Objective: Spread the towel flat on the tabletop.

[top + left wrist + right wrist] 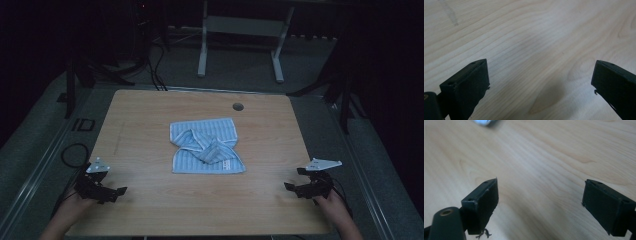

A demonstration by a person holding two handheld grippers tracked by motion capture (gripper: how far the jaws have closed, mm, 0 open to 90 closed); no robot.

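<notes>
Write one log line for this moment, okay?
left gripper: open, holds nothing | right gripper: open, holds nothing | striped blue towel: crumpled, mid-table, untouched

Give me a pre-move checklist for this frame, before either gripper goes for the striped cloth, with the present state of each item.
1. Left gripper open: ok, jaws stand wide apart over bare wood in the left gripper view.
2. Right gripper open: ok, jaws wide apart with nothing between them.
3. Striped cloth free of both grippers: ok, it lies mid-table, apart from each.
4. Cloth lies flat: not ok, its middle is bunched and folded over itself.
5. Path across the table to the cloth unobstructed: ok, bare wood on both sides.
6. Which cloth corner is loose on top: cannot tell from the high view.
</notes>
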